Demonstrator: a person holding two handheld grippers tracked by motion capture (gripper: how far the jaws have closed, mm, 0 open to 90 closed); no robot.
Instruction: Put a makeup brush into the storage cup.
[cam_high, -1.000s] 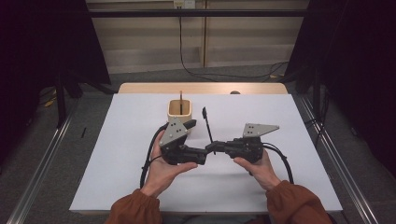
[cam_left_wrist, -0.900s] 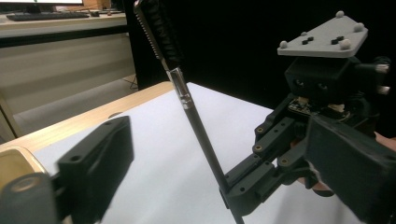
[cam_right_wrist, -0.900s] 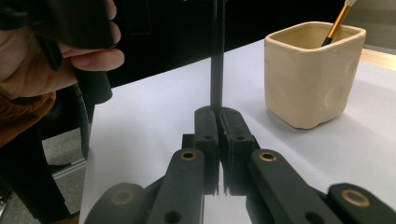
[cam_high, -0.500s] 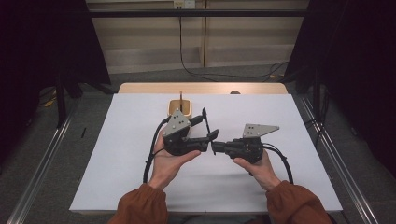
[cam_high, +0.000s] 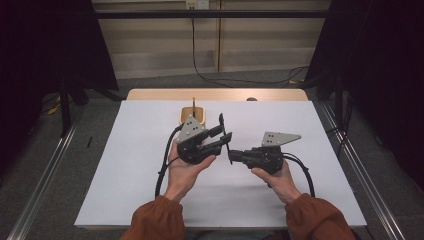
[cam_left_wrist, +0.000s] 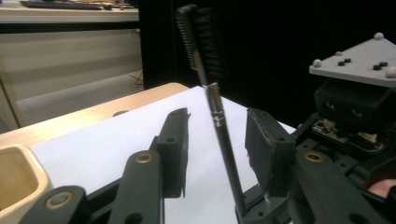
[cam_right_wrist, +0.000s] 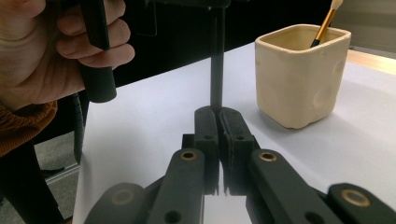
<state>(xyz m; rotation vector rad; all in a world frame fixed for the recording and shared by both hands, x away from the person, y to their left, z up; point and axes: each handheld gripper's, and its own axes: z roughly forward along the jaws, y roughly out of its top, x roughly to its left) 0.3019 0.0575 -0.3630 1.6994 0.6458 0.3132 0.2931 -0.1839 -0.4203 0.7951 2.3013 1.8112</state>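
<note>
Centre frame, right gripper (cam_high: 234, 156) pinches a slim black brush (cam_high: 224, 134) by its smooth handle, ridged bristle head up; left gripper (cam_high: 222, 135) spread around it. Glossy cream ceramic cup (cam_right_wrist: 301, 74) behind. No legible writing.

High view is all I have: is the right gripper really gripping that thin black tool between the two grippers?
Observer: Yes. In the right gripper view the right gripper has its jaws shut on the lower end of the black brush, which stands upright from them.
Operator: Is the left gripper shut on it too?
Observer: No. In the left gripper view the left gripper is open; the brush's shaft passes between its pads with a gap on each side.
Operator: What is at the tool's top end?
Observer: A narrow bristled head with fine comb-like teeth, clear in the left gripper view.
</note>
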